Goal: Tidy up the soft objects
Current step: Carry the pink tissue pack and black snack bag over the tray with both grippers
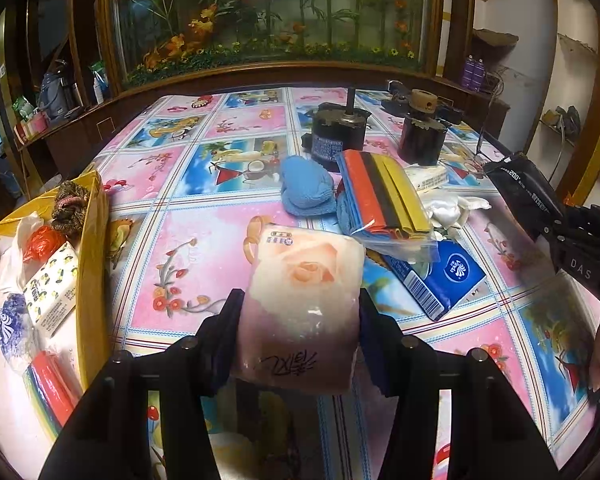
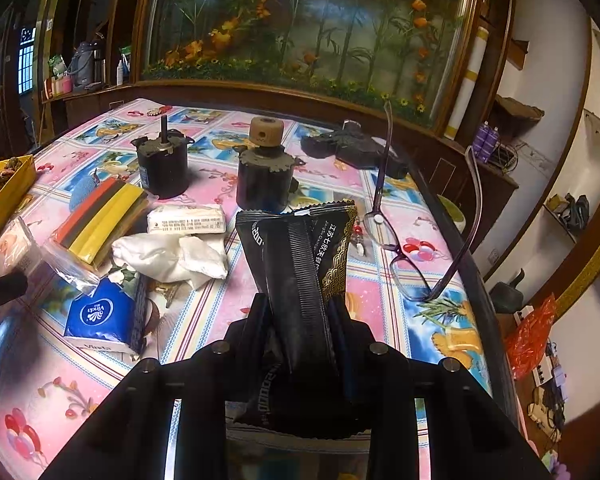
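My left gripper (image 1: 300,304) is shut on a rose-printed tissue pack (image 1: 306,264), held a little above the table. To its left stands a yellow box (image 1: 92,216) with a scrunchie, an orange bag and a lemon-print tissue pack inside. My right gripper (image 2: 298,302) is shut on a black foil packet (image 2: 296,248), which sticks up between the fingers; the packet (image 1: 520,188) also shows at the right of the left wrist view. A blue cloth (image 1: 306,192), a bagged stack of coloured cloths (image 1: 384,196), a white cloth (image 2: 168,256), a white tissue pack (image 2: 186,218) and a blue Vinda pack (image 2: 100,316) lie on the table.
Two dark motors (image 2: 164,168) (image 2: 264,180) stand toward the back of the flowered tablecloth (image 2: 204,304). A pair of glasses (image 2: 400,248) lies near the right edge, with a black object (image 2: 352,148) behind it. A wooden cabinet with a flower display backs the table.
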A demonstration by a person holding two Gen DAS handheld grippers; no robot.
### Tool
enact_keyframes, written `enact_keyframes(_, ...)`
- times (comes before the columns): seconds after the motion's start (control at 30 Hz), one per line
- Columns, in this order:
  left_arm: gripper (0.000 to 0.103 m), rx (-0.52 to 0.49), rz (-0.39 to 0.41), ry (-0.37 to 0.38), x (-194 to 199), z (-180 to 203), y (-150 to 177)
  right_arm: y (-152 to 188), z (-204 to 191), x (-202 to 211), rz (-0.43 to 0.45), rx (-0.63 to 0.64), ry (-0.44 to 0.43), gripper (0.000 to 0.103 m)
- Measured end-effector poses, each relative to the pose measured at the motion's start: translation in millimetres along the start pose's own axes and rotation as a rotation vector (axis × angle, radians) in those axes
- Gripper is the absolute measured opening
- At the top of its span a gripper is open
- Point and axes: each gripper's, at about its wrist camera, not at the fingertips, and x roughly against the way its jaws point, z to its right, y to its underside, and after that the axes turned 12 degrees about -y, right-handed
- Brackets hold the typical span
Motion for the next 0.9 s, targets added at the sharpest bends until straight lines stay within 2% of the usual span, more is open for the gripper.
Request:
enact_keyframes(0.47, 0.053, 0.001, 0.032, -0.005, 13, 0, 0, 0, -19, 15, 0.063, 0.055, 0.058, 0.032)
enact_keyframes(0.9, 0.053, -0.001, 0.034, -0.004, 15, 0, -1, 1, -28, 23, 0.093, 0.061, 0.061, 0.032)
